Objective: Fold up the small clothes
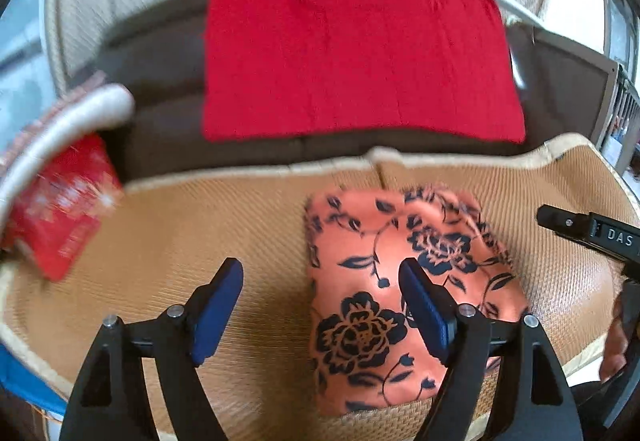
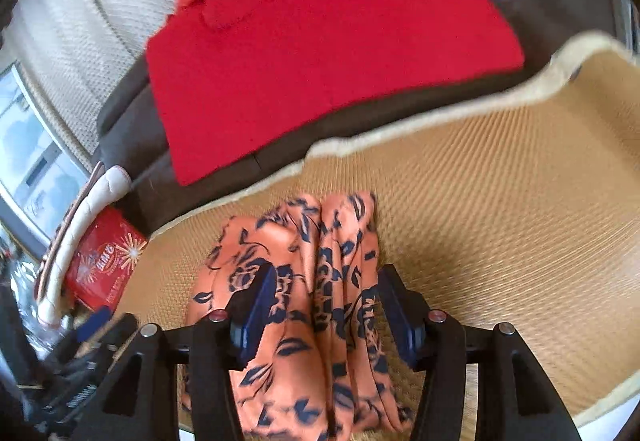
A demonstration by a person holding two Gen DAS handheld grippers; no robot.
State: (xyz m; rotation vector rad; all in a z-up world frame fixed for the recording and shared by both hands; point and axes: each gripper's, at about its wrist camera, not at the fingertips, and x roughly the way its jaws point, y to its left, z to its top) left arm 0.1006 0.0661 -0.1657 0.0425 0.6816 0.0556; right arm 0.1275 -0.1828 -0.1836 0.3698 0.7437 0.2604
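An orange cloth with a dark floral print lies folded on a woven straw mat. My left gripper is open above the cloth's left edge, its right finger over the cloth. In the right wrist view the same cloth is bunched into ridges. My right gripper is open with the bunched cloth between its fingers, not clamped. Part of the right gripper's body shows at the right edge of the left wrist view.
A folded red knit garment lies on a dark brown sofa seat beyond the mat. A red box and a white padded handle sit at the left. The mat's cream border curls up.
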